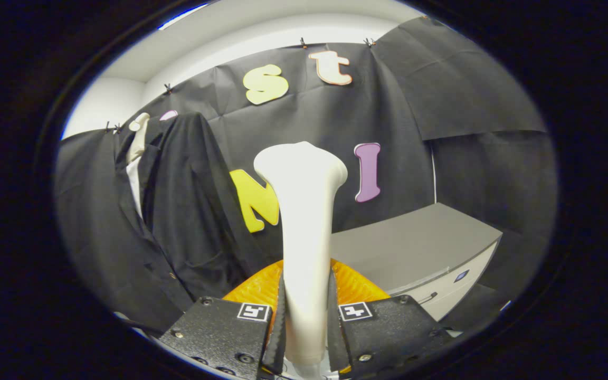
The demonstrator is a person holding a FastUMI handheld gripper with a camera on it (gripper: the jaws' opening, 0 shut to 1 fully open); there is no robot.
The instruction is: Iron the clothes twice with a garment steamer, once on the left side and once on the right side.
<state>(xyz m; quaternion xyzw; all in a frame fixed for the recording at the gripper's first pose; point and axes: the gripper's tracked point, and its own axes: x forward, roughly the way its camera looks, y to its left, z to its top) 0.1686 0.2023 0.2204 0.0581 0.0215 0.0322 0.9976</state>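
Tongs [306,311] closed tight on the white garment steamer [304,221] handle, both fingers pressing it, head up and well apart from the dark jacket [177,221] hanging off to the left — looks like no pass underway; both sides prob. left to do.

- A black cloth wall [304,116] hangs across the back of the booth, creased, held along its top edge by small dark clips [303,42].
- Above it, at 12 o'clock, runs a plain white upper wall [262,39].
- At 4 o'clock stands a grey-topped white cabinet [415,248] against the cloth.
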